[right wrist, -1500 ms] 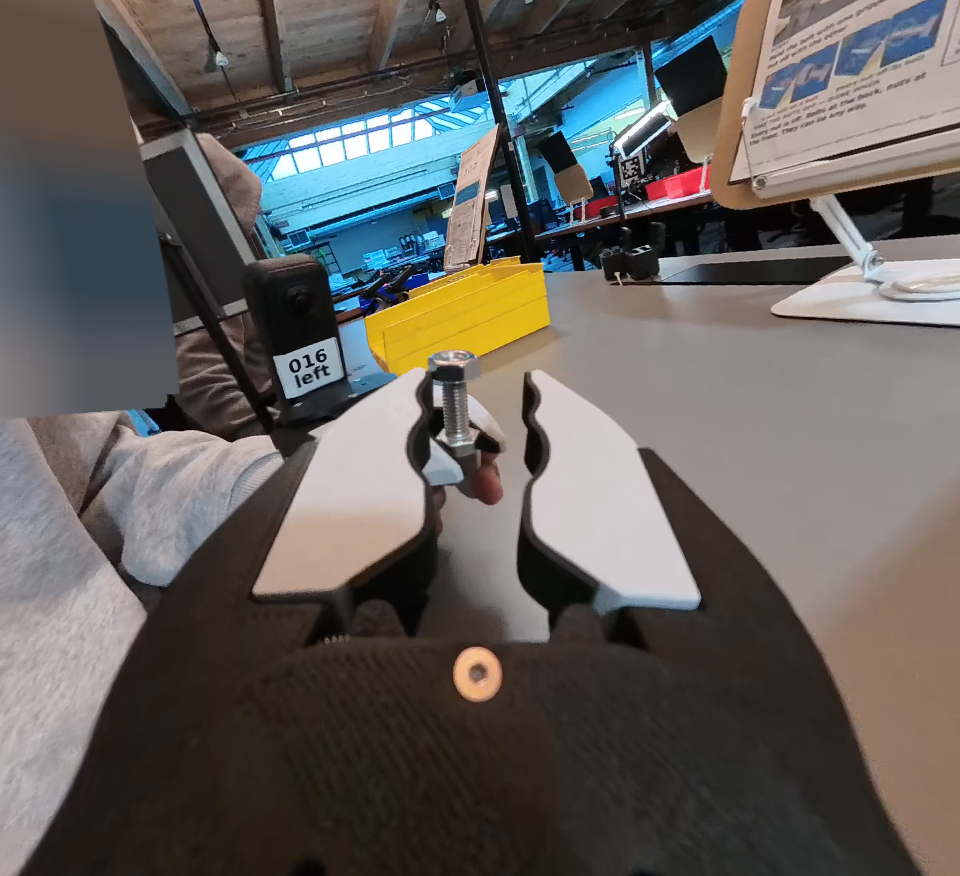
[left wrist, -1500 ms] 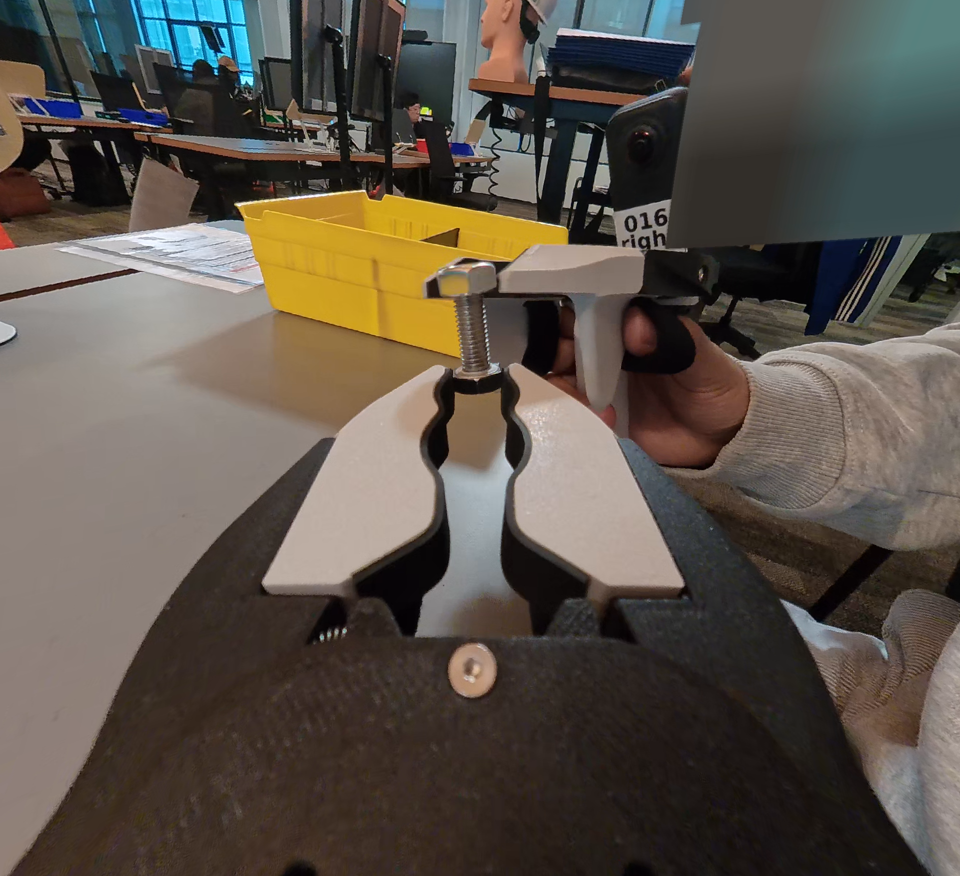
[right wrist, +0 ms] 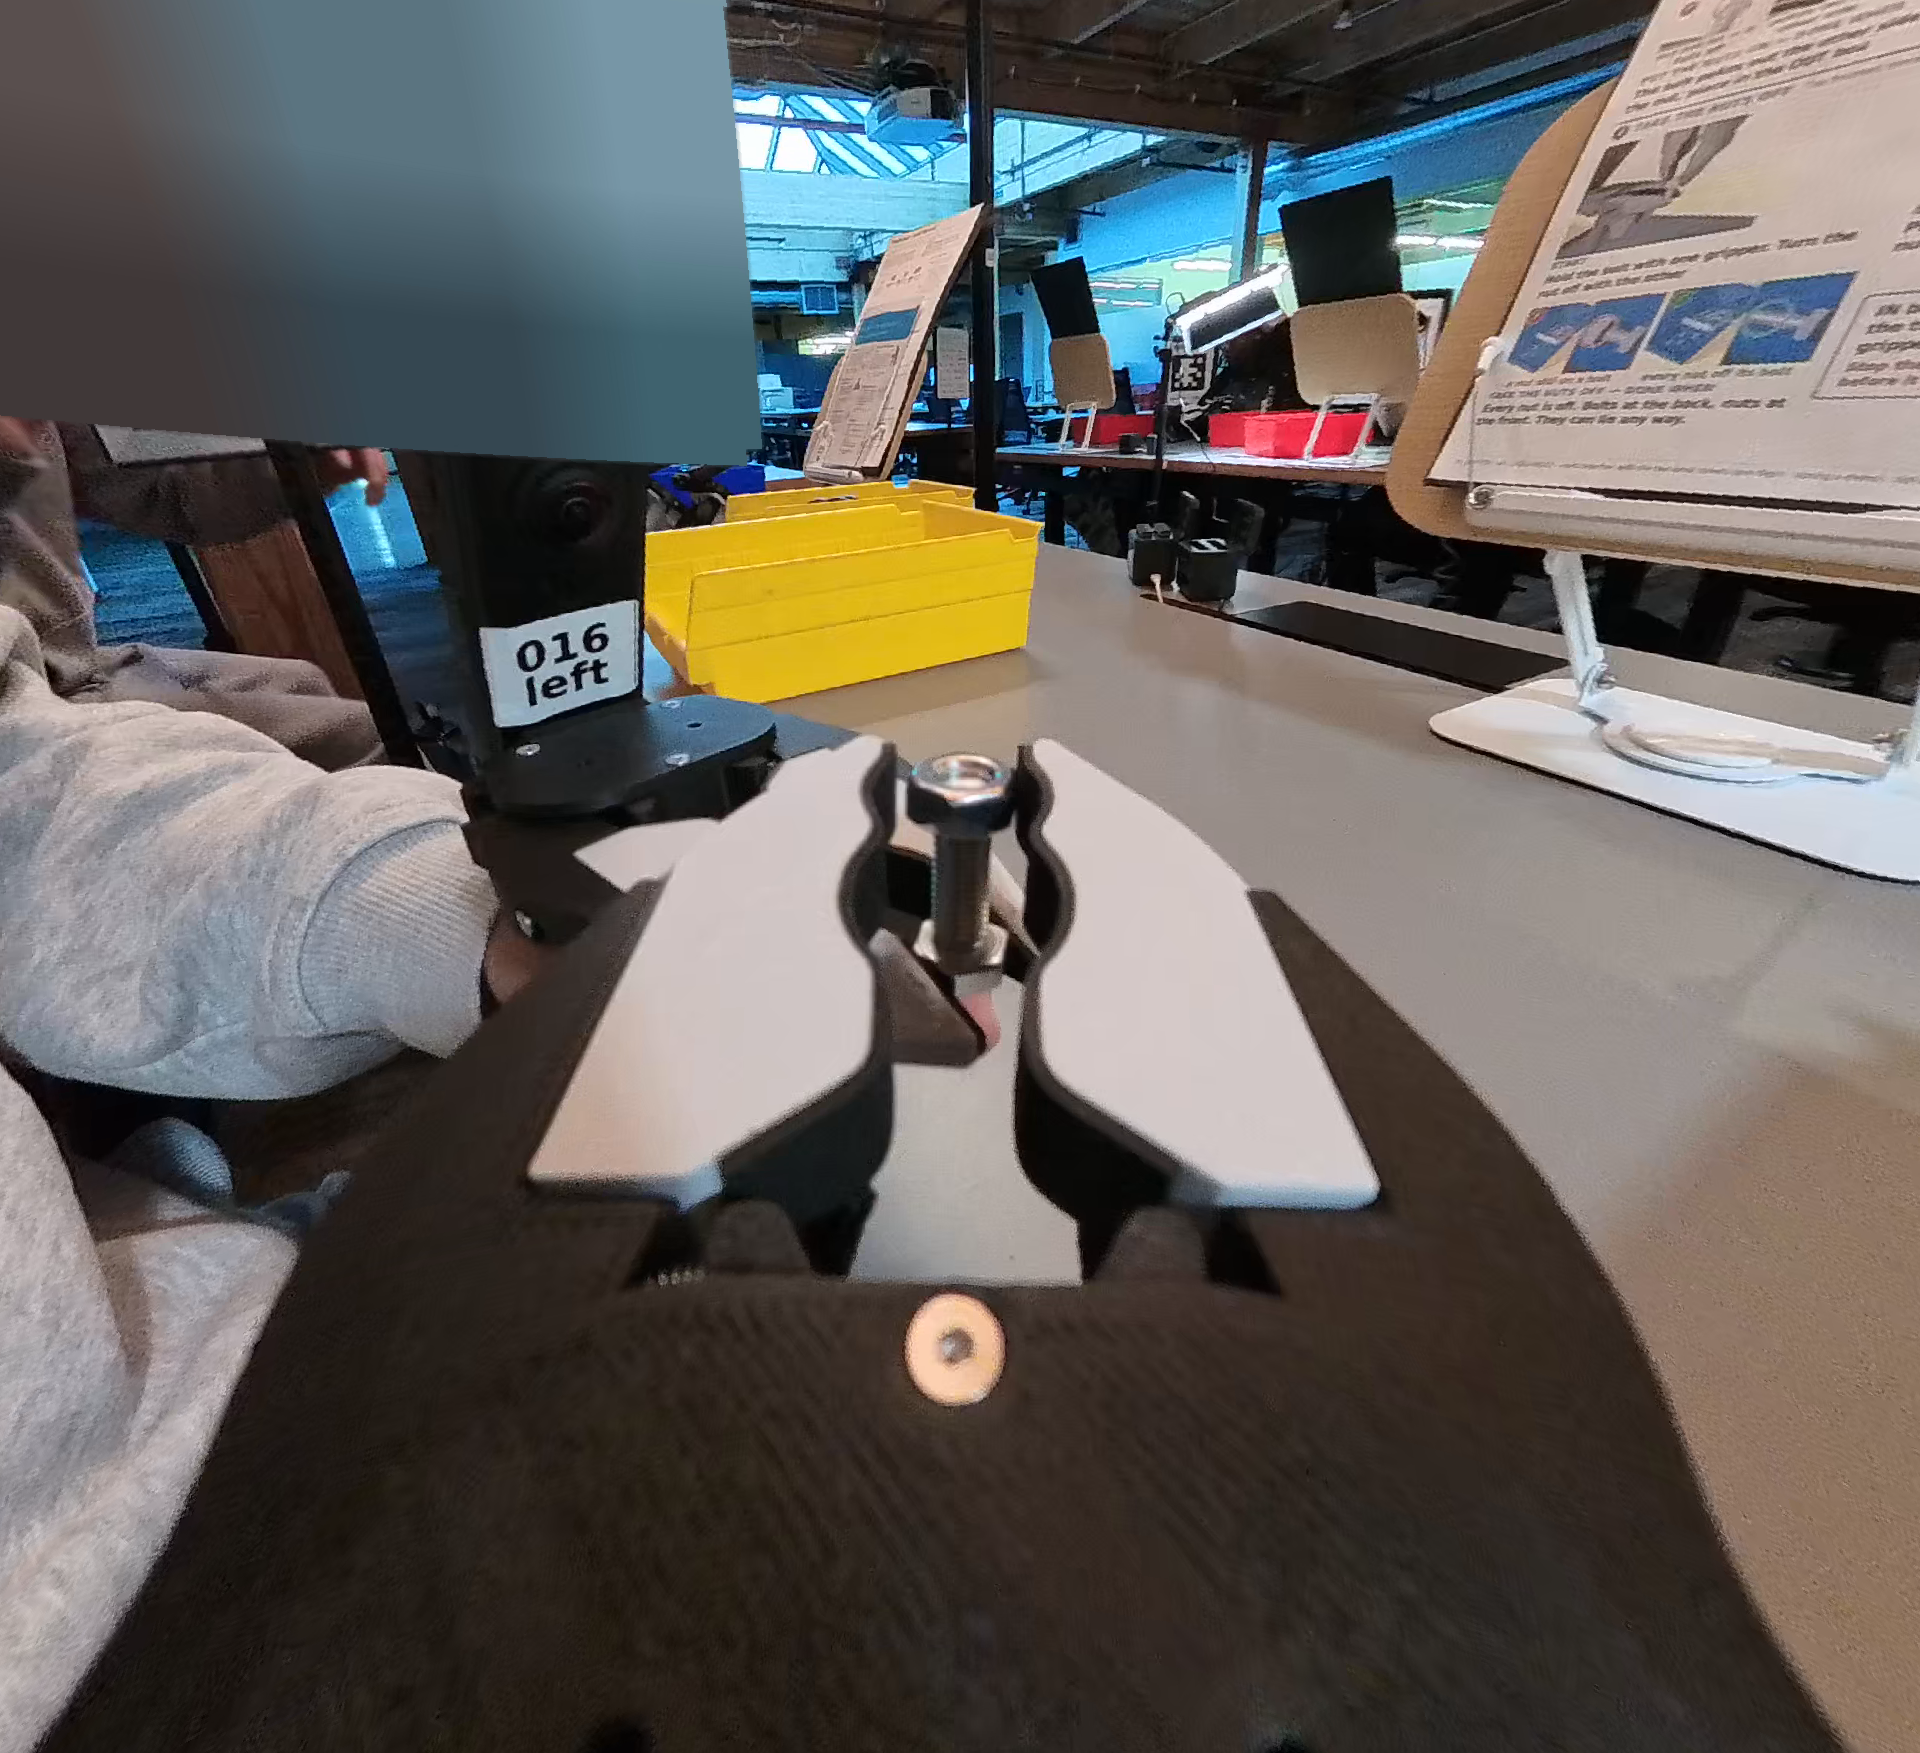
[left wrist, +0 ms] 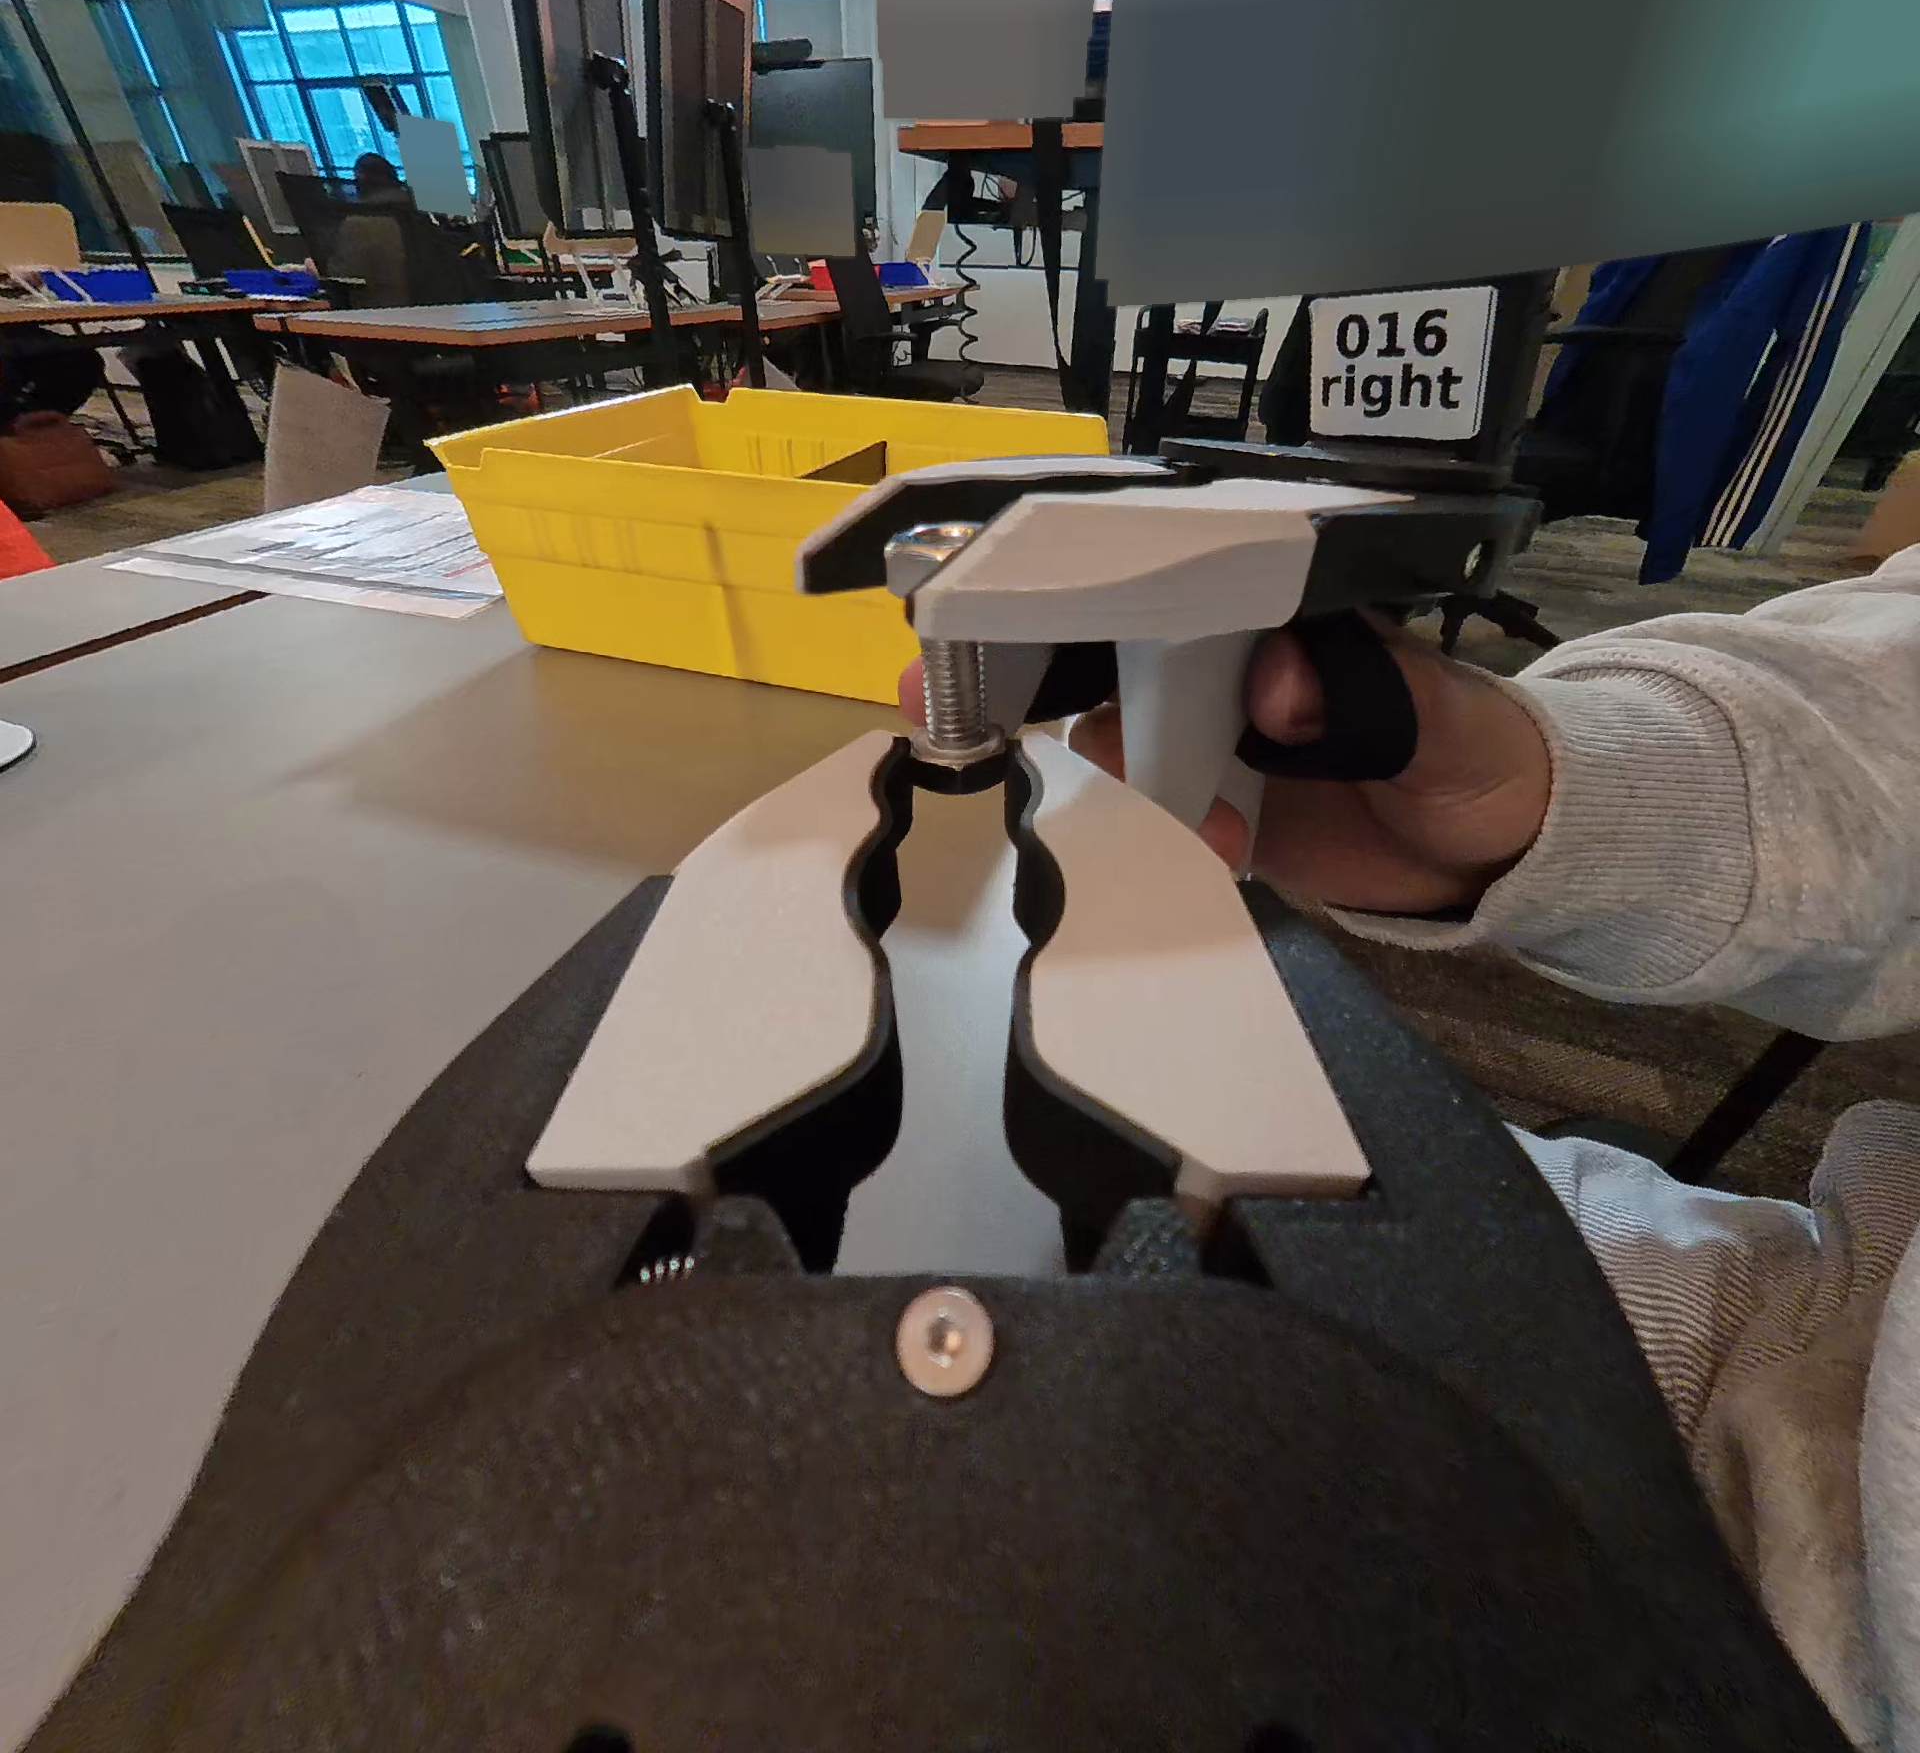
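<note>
Steel is what both your claws meet on: in the left wrist view your left claw (left wrist: 954, 761) pinches the nut (left wrist: 954, 754) at the lower end of an upright bolt (left wrist: 952, 677), its two pale fingers (left wrist: 774, 955) drawn in close around it above the grey counter (left wrist: 260, 872). Your right claw (left wrist: 920, 560) reaches in from the right of that view, level, its tips closed on the bolt's hex head at the top, and your right hand (left wrist: 1382, 768) in a grey sleeve (left wrist: 1704, 789) grips its handle. Behind the bolt a yellow bin (left wrist: 665, 550) sits toward the counter's far edge, with a printed sheet (left wrist: 332, 545) lying flat to its left. In the right wrist view your right claw (right wrist: 958, 794) is pinched on the hex head of the bolt (right wrist: 958, 882), the threaded shank running down to the nut (right wrist: 961, 947), which sits between the tips of your left claw (right wrist: 961, 971) coming in from the left. The yellow bin (right wrist: 842, 602) stands beyond, near the counter's (right wrist: 1351, 872) far left edge, and a white stand (right wrist: 1683, 768) carrying a clipboard with a printed page (right wrist: 1704, 249) rests along its right edge.
</note>
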Tool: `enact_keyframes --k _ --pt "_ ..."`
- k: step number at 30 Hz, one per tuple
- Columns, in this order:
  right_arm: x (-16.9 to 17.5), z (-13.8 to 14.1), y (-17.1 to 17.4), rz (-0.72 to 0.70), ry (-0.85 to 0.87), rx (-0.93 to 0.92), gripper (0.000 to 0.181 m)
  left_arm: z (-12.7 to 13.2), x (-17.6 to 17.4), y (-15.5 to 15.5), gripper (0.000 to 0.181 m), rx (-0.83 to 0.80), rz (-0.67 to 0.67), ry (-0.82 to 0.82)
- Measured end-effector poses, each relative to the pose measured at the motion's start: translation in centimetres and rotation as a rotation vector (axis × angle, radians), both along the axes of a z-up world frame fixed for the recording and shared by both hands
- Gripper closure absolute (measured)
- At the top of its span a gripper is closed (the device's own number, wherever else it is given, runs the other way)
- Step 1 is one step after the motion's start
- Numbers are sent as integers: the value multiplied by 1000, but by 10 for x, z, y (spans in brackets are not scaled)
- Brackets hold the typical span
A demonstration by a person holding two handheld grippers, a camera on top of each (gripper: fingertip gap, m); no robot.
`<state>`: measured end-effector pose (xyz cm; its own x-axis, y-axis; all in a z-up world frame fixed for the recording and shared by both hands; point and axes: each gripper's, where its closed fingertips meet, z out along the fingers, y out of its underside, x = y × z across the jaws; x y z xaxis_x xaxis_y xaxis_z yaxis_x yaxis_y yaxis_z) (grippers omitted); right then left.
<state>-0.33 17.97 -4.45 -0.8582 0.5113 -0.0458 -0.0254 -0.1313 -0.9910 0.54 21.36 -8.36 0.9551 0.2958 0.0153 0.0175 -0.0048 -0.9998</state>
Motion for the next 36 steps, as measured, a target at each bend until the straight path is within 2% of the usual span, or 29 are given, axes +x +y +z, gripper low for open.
enact_keyframes --k 6,10,20,30,36 --pt "-2 3 4 -5 -13 -39 149 2 -8 -5 164 39 21 -55" --pt "-1 2 2 -8 1 -19 149 2 -13 -7 164 52 41 -90" --pt "7 -1 -8 76 -15 -9 137 -2 2 3 164 -25 -5 9" --pt "8 -3 -6 125 -91 -33 156 -2 6 4 164 -34 -18 29" --pt "3 0 -1 91 -83 -57 148 -1 2 2 164 -17 -6 7"
